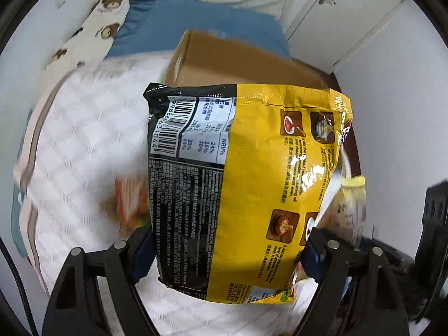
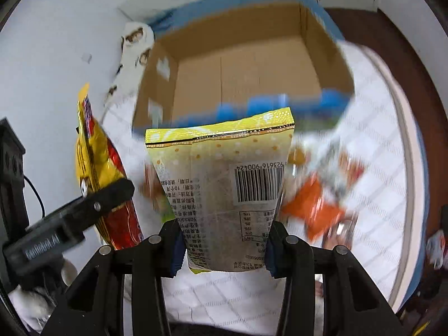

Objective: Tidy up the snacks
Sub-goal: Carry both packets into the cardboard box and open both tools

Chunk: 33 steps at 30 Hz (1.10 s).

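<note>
Left tongs: my left gripper (image 1: 224,254) is clamped across the width of a yellow-and-black noodle packet (image 1: 238,184), pads on its two side edges near the bottom.
Right tongs: my right gripper (image 2: 224,249) is closed on a pale yellow snack pouch (image 2: 224,184), pinched at its lower sides.
Packet axis: both bags stand lengthwise away from the jaws, long axis running toward 12 o'clock, top seals farthest from me.
Where the box lies: the open cardboard box (image 2: 330,56) sits on the white quilted bed (image 2: 378,196), straight ahead at 12 o'clock beyond both bags. In the right wrist view I see its bare floor; in the left wrist view only its outer wall (image 1: 238,61) shows above the packet.
Nearer hand: I judge the right hand better placed, its pouch top just short of the box's near rim.
Left behind: loose orange packets (image 2: 316,210) lie blurred on the bed at 3 o'clock of the right tongs.
</note>
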{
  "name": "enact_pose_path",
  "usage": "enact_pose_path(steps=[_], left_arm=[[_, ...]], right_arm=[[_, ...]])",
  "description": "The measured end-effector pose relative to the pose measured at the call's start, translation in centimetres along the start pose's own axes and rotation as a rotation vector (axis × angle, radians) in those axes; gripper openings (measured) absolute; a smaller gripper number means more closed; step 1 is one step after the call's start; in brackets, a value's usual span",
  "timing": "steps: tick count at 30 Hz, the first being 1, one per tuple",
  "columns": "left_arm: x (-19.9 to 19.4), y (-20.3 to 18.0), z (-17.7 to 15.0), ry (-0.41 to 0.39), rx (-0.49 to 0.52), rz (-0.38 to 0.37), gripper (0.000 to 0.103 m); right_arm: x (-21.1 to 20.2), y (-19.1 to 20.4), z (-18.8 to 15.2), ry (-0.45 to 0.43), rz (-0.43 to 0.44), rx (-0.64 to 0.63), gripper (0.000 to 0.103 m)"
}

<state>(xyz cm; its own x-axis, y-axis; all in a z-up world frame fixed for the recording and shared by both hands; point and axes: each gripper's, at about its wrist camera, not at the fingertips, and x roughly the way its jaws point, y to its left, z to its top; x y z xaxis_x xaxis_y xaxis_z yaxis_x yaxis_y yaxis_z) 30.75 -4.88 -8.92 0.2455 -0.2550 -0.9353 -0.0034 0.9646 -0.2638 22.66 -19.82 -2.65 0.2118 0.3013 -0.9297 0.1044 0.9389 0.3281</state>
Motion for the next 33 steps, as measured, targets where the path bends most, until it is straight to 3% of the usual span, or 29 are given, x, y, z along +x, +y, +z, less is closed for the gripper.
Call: enact_pose_path(steps=[5, 10, 15, 19, 23, 26, 33], left_arm=[[2.9, -1.1, 8.9, 0.040, -0.025, 0.022, 0.083], [8.4, -2.4, 15.5, 0.163, -0.031, 0.056, 0.083], [13.8, -2.3, 18.4, 0.250, -0.038, 0.090, 0.083], [16.9, -2.3, 19.9, 0.288, -0.017, 0.135, 0.083], [19.4, -1.5, 20.6, 0.335, -0.038, 0.099, 0.084], [20.7, -0.4, 20.9, 0.342, -0.041, 0.098, 0.091], [20.3, 0.7, 21.7, 0.312, -0.033, 0.101, 0.092]], right_arm=[[1.0, -0.5, 9.0, -0.009, -0.036, -0.020, 0.047], [7.6, -2.9, 17.8, 0.055, -0.095, -0.008, 0.047], [13.8, -4.6, 23.0, 0.133, -0.113, -0.003, 0.047], [16.9, -5.3, 25.4, 0.159, -0.134, -0.024, 0.047], [18.8, -5.8, 27.2, 0.185, -0.096, -0.023, 0.051], [19.9, -5.9, 28.0, 0.200, -0.087, -0.034, 0.093], [21.1, -7.1, 27.5, 0.207, -0.111, -0.028, 0.093]])
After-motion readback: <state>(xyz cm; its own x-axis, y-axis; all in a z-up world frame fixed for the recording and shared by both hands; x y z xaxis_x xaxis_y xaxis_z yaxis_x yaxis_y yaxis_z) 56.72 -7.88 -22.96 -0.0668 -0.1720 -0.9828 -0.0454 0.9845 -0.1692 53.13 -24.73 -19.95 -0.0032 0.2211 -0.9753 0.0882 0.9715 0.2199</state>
